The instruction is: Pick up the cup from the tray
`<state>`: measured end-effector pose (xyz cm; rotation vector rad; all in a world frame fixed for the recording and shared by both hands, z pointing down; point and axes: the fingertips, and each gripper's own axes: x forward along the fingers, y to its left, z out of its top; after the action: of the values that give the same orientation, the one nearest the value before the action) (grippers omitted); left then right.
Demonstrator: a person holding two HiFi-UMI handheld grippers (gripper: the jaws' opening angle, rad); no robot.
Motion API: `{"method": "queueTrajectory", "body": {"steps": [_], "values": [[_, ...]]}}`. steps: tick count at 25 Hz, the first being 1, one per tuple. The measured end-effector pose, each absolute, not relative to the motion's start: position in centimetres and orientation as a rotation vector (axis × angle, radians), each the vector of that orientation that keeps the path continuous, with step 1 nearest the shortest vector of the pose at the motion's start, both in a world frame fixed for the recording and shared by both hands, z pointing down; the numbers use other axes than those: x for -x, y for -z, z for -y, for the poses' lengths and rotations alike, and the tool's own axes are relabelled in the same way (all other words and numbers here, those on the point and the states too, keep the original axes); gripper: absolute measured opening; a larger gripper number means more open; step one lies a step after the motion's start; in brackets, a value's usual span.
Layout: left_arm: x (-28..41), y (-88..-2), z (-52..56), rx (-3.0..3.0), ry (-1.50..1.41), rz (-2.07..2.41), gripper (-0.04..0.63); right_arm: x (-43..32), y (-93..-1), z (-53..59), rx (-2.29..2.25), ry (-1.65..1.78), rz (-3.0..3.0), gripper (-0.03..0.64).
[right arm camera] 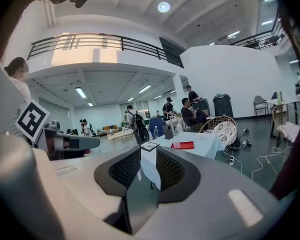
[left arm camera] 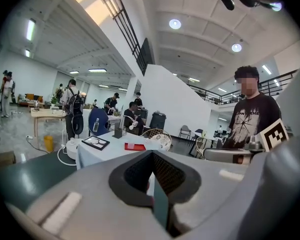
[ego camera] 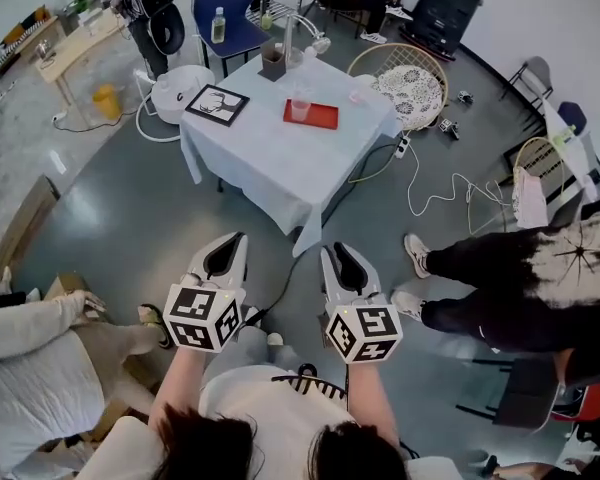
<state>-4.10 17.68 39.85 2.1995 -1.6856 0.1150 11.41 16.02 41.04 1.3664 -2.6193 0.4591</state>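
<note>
1. Grey polished floor (ego camera: 100, 218) fills most of the head view, with white cables trailing over it.
2. Square table under a pale blue cloth (ego camera: 270, 163) stands ahead of the person, well apart from both grippers.
3. Seated person in black trousers and a black-and-white printed top (ego camera: 540, 278) is at the right, legs stretched toward the middle.
4. Round wicker chair with a white lace cushion (ego camera: 412, 90) is just beside the table's right corner.
5. Left forearm (ego camera: 180, 383) and right forearm (ego camera: 368, 396) are bare. They reach forward and down from the bottom edge, roughly parallel and close together, and the hands are hidden under the marker cubes.
6. Left gripper (ego camera: 238, 243) is held low over the floor, pointing toward the table's near corner. In the left gripper view its jaws stand a narrow slit apart, with nothing between them.
7. Right gripper (ego camera: 330, 253) is level with the left one and just beside it, pointing the same way. In the right gripper view its jaws are a little apart and empty, and the tablecloth corner shows through the gap.
8. Black-framed picture (ego camera: 217, 104) lies flat on the table's left part.
9. Flat red rectangular tray (ego camera: 320, 117) lies on the table's far right part, apart from the picture.
10. Clear plastic cup (ego camera: 300, 106) stands upright on the tray's left end. Neither gripper touches it, and it is far from both.
</note>
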Motion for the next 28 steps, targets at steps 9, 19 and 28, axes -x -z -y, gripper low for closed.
{"method": "queueTrajectory", "body": {"steps": [9, 19, 28], "values": [[4.4, -39.8, -14.2, -2.212, -0.088, 1.677, 0.0, -10.7, -40.9, -12.7, -1.334, -0.45, 2.664, 0.187], [6.4, -40.0, -7.6, -2.232, -0.105, 1.658, 0.0, -9.2, -41.1, -6.1, -1.351, -0.433, 2.643, 0.206], [8.2, -40.3, -3.1, -2.246, -0.143, 1.61, 0.0, -6.7, -41.4, -1.6, -1.347, -0.446, 2.595, 0.218]]}}
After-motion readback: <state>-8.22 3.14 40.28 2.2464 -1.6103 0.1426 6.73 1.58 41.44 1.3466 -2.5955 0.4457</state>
